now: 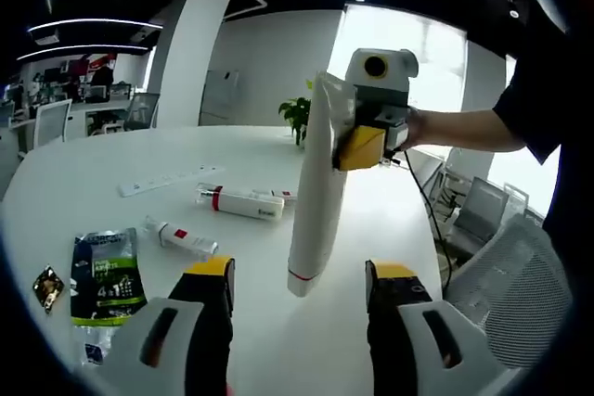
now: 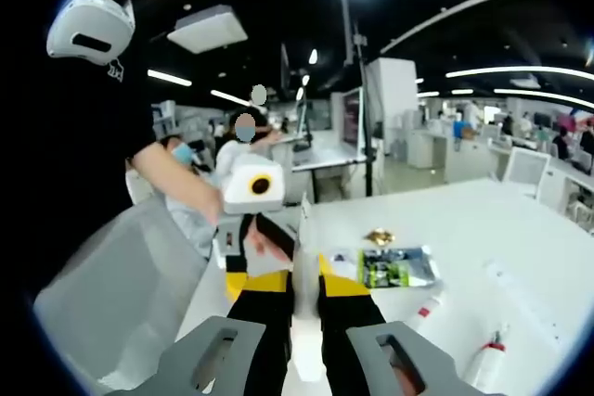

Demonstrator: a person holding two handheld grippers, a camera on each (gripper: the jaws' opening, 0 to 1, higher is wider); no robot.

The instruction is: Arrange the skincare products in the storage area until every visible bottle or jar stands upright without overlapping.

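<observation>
White tabletop (image 1: 111,173) spreads through an open office with ceiling lights. My right gripper (image 2: 306,296) is clamped on the crimped end of a tall white tube (image 1: 317,192), holding it upright above the table's near edge. My left gripper (image 1: 299,289) hangs with jaws spread, empty, just before the tube's capped end. Toward the left edge lie two small tubes (image 1: 243,201), a green sachet (image 1: 107,275) and a power strip (image 1: 167,180).
</observation>
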